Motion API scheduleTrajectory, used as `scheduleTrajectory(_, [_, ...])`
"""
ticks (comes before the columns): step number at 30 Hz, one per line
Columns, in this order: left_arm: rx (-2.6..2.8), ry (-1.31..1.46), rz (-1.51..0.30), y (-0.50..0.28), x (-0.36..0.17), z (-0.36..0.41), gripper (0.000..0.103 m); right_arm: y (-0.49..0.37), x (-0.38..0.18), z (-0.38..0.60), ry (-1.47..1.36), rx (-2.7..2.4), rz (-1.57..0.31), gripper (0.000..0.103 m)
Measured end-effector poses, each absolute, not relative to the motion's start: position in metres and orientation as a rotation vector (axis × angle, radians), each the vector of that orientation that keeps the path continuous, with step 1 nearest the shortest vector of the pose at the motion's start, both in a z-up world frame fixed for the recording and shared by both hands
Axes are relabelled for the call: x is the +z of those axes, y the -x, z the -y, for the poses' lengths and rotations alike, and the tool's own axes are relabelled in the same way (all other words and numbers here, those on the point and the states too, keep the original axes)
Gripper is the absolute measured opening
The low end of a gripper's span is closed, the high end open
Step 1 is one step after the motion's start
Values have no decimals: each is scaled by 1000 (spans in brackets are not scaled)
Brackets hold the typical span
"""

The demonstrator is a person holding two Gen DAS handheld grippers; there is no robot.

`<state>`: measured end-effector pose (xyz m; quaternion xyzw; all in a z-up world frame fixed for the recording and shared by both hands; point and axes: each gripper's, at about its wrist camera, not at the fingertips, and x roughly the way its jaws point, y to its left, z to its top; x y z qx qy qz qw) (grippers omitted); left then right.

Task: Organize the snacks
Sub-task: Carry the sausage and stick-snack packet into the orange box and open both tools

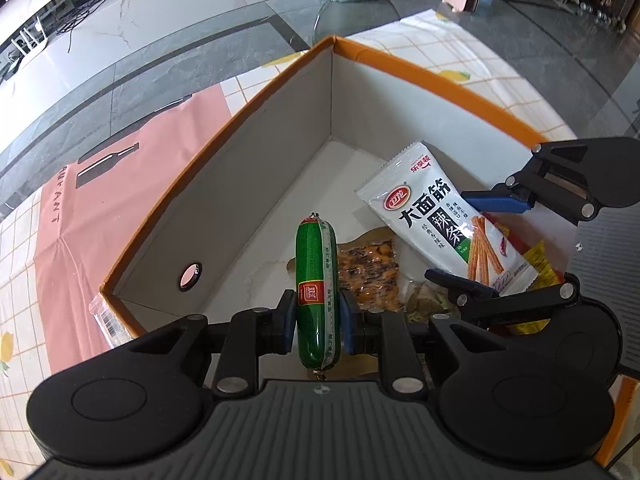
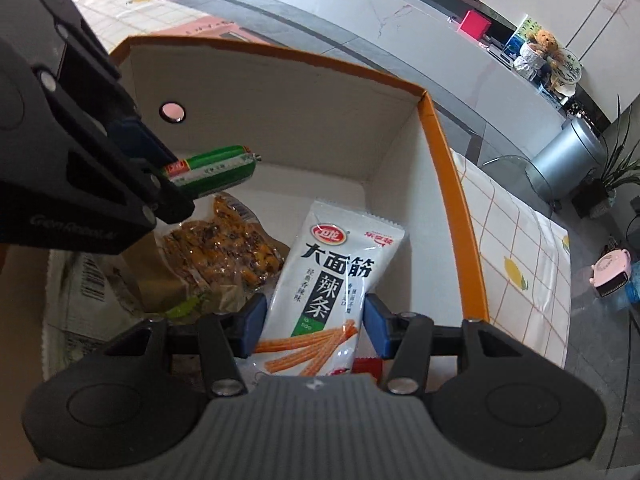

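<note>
- Two claws at work over one orange-rimmed box (image 1: 224,184), which stands on a tabletop (image 1: 24,232) under a checked lemon-print cloth.
- Left claw (image 1: 318,316): blue pads pressed on both sides of a green sausage (image 1: 316,280), held by its middle above the box floor, length pointing into the box.
- Right claw (image 2: 314,328): pads spread either side of the white spicy-strip packet (image 2: 332,272). Whether they touch it cannot be told; the packet looks set down, not lifted.
- Step in hand, as judged: placing the sausage in the box.
- Advice: lower it to the bare floor on the holed wall's side, lay it flat, and only then part the pads, since a round sausage dropped from height may roll. Keep the two claws apart; they work close together.
- Box contents: white packet, lying partly over other items; clear vacuum pack of brown-orange snack (image 2: 224,248) beside it; a yellow wrapper (image 1: 540,260) and a red wrapper (image 2: 366,366) under the packet's edge; a pale printed bag (image 2: 80,284) at the near end.
- Outside the box: a barcoded packet edge (image 1: 106,316), against the near corner.
</note>
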<state>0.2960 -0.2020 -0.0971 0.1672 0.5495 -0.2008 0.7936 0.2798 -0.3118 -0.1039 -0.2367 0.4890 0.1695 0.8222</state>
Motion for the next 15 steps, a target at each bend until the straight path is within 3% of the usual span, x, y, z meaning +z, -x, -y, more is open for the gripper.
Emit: scheduleTrajectory(15, [-406, -476, -1236, -297, -119, 211, 25, -303, -107, 320, 439, 381, -1104, 52])
